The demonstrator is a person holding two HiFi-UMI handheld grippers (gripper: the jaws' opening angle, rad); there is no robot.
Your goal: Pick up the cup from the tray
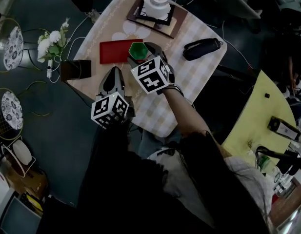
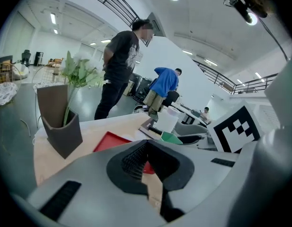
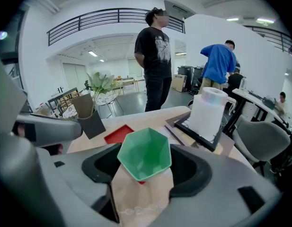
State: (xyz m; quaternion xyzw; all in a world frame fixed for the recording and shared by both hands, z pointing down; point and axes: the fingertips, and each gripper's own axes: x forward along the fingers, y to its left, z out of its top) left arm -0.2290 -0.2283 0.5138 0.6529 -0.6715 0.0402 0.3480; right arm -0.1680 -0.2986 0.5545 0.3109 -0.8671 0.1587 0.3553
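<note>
A green faceted cup (image 1: 138, 50) stands at the right edge of the red tray (image 1: 113, 51) on the checked table. My right gripper (image 1: 142, 53) is around it. In the right gripper view the cup (image 3: 145, 152) sits between both dark pads, which press on its sides, and a sliver of red shows under its base. I cannot tell whether it is off the tray. My left gripper (image 1: 113, 73) hovers just in front of the tray, its jaws together with nothing in them; past them the tray (image 2: 112, 141) and the cup (image 2: 170, 137) show.
A white jar (image 1: 156, 3) stands on a dark framed board at the table's far side. A black pouch (image 1: 201, 48) lies to the right. A brown holder (image 1: 75, 69) with flowers is at the left edge. A yellow table (image 1: 255, 116) is at the right. Two people (image 3: 156, 56) stand beyond.
</note>
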